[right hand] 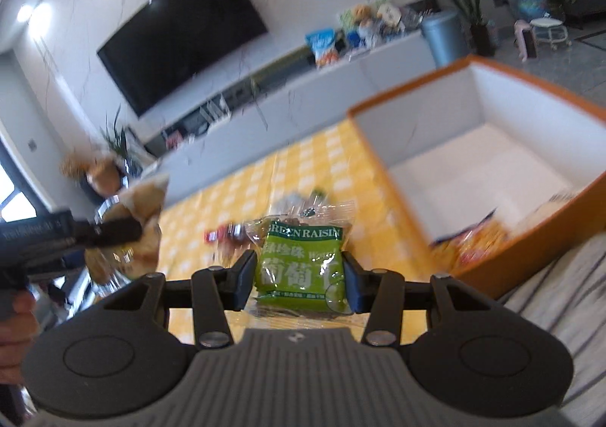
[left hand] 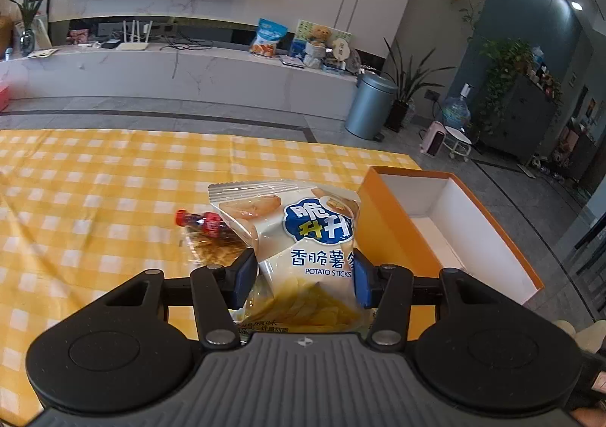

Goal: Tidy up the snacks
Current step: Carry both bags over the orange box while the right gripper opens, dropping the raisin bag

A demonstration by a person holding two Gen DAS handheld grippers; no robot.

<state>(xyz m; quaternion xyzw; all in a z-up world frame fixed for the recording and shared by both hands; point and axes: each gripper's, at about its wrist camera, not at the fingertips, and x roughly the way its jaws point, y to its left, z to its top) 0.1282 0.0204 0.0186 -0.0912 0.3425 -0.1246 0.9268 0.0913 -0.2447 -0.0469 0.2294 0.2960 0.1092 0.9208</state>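
My left gripper (left hand: 301, 281) is shut on a white potato sticks bag (left hand: 303, 237) and holds it above the yellow checked tablecloth (left hand: 94, 180), left of the orange box (left hand: 394, 237). My right gripper (right hand: 297, 281) is shut on a green raisin packet (right hand: 301, 264), left of the same box (right hand: 488, 260), which holds a snack bag (right hand: 473, 241) in its near corner. The left gripper with its bag also shows in the right wrist view (right hand: 125, 230). A small cola-bottle snack (left hand: 202, 222) and a clear packet (left hand: 212, 249) lie on the cloth.
The box is white inside, with bare floor (left hand: 435, 233) showing. More small snacks (right hand: 223, 233) lie on the cloth beyond the raisin packet. Past the table stand a TV console (left hand: 189, 67), a grey bin (left hand: 371, 105) and plants. A striped surface (right hand: 549, 313) lies at right.
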